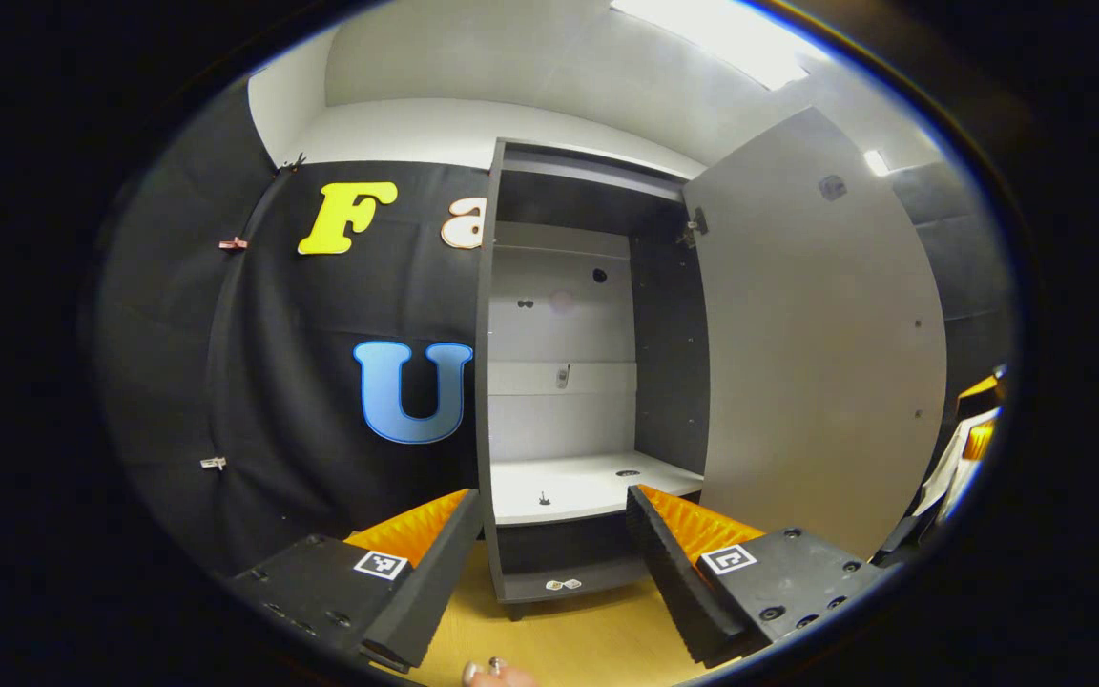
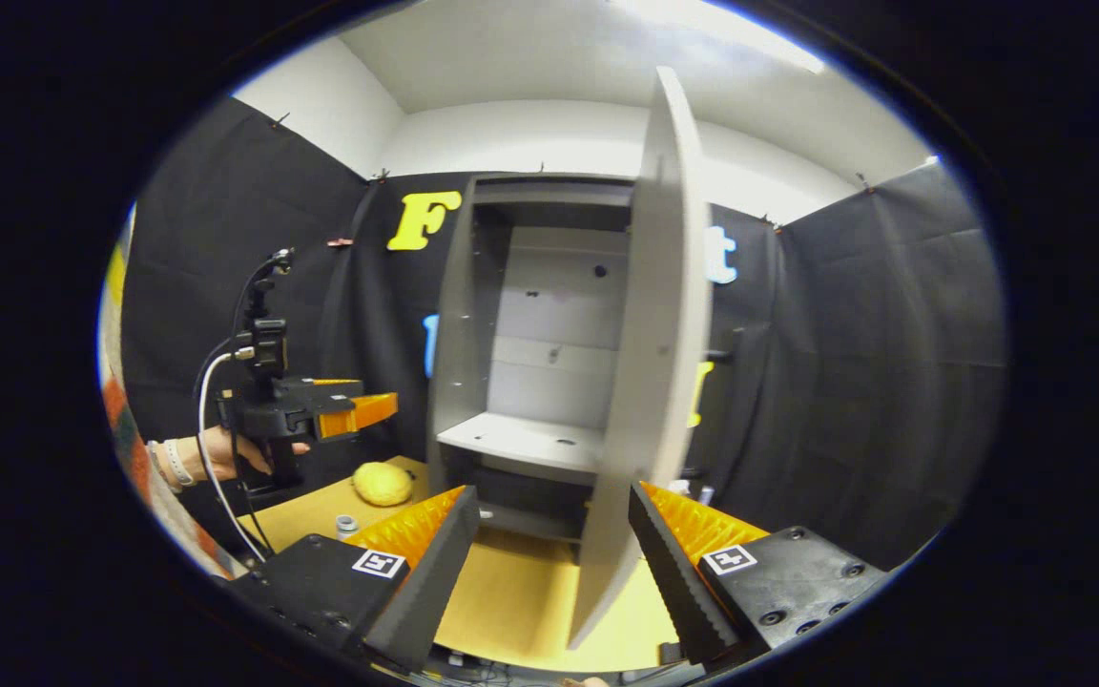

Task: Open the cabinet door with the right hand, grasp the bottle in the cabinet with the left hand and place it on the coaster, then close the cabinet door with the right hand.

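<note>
The tall grey cabinet (image 1: pixel 486 382) stands with its pale grey door (image 2: pixel 654 334) swung wide, and its white shelf (image 1: pixel 588 482) carries a couple of tiny dark specks and no bottle. From that, the step in hand is probably the closing of the door. Where the bottle now stands cannot be told for sure. A small grey-capped thing (image 2: pixel 346 525) on the yellow wooden table (image 2: pixel 511 592), at about eight o'clock in the right gripper view, may be it, and no coaster can be made out under it. The right gripper (image 2: pixel 551 494) has its jaws spread, and the door's free edge hangs between them, a little toward the finger at five o'clock; whether either finger touches it cannot be told. The left gripper (image 1: pixel 553 494) is likewise spread with nothing pinched, aimed straight into the cabinet from the front. The right gripper view shows it at nine o'clock, held in a hand (image 2: pixel 225 453) above a lumpy yellow ball (image 2: pixel 383 484) on the table. The main risk is the door's sweep. If the left gripper lingers before the opening, the closing panel could strike it. A push on the thin edge that slips off, or a pinch that grips only a corner, could leave the door ajar or swing it wider. A hard shove could slam the door, rock the cabinet and upset whatever small thing stands on the table close by.
</note>
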The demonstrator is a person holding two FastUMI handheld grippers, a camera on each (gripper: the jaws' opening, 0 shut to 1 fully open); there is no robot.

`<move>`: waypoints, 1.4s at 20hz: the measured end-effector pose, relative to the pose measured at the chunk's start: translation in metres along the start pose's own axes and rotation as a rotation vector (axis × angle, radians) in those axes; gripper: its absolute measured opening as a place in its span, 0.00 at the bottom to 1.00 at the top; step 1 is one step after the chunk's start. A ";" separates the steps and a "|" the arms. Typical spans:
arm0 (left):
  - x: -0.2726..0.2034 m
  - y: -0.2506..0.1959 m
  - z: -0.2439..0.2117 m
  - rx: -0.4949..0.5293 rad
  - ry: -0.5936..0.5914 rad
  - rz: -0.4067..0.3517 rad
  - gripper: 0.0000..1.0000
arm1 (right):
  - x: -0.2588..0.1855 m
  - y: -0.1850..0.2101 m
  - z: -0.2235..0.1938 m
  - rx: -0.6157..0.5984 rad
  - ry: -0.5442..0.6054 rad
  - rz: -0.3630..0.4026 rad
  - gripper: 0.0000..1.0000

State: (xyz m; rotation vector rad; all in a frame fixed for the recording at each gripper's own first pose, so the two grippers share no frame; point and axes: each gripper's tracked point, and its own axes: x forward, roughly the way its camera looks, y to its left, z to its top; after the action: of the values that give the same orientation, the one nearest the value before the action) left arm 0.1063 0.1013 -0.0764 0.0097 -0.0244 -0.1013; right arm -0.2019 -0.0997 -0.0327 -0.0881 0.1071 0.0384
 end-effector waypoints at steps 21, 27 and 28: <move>-0.006 -0.016 0.002 0.061 0.035 0.181 0.95 | 0.038 -0.097 0.027 0.233 -0.087 0.181 0.99; -0.016 -0.025 -0.010 0.047 0.066 0.195 0.96 | 0.045 -0.110 0.030 0.230 -0.086 0.164 0.98; -0.018 -0.026 -0.007 0.052 0.060 0.197 0.96 | 0.047 -0.107 0.031 0.235 -0.091 0.178 1.00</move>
State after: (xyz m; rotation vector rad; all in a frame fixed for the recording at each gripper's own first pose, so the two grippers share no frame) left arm 0.0857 0.0778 -0.0845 0.0623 0.0324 0.0962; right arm -0.1474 -0.2014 0.0025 0.1579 0.0279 0.2064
